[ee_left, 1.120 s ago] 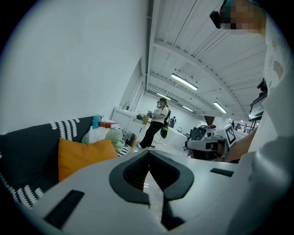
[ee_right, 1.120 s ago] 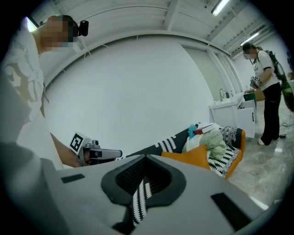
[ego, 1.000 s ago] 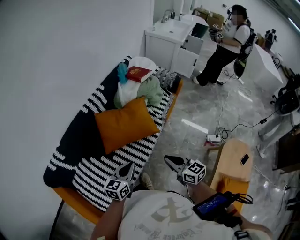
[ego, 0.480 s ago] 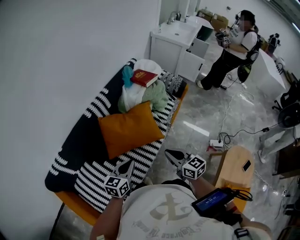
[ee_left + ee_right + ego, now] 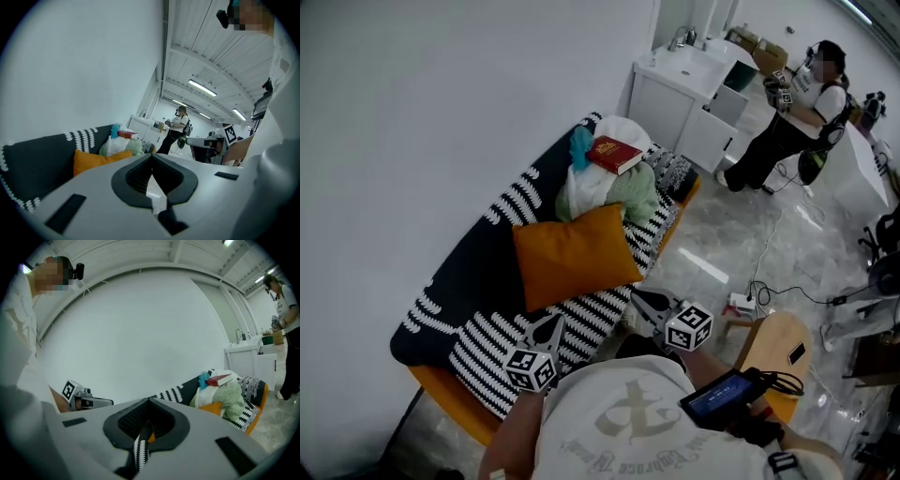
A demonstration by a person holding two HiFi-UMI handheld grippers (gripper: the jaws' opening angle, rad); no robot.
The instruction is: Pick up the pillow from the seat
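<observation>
Fingers on the left gripper and on the right gripper were pressed together with nothing held. Both hovered just off the front edge of the sofa, clear of the cloth.

One sofa stood along the wall, with a black back and a striped cover on the seat. The pillow was the only orange one on it. It sat mid-seat, tilted back against the backrest, with its lower edge on the stripes. Its far upper corner seemed to touch the heap of white and green cloth.

The pillow looked plump and light, and soft enough to fold under a pinch, so closed fingers could only push it about. Its woven cover should not have been slippery, and nothing about it was fragile. A good hold seemed to be the near lower corner or the bottom seam, where the fingers could bite through the cover into the filling. Two holds at opposite corners would have stopped it sagging (one might have left it dangling).

One heap lay beyond the pillow, with one red book resting on top of it. What looked like one dark patterned cushion lay at the far end of the sofa. One other person stood well away, by the sink.
</observation>
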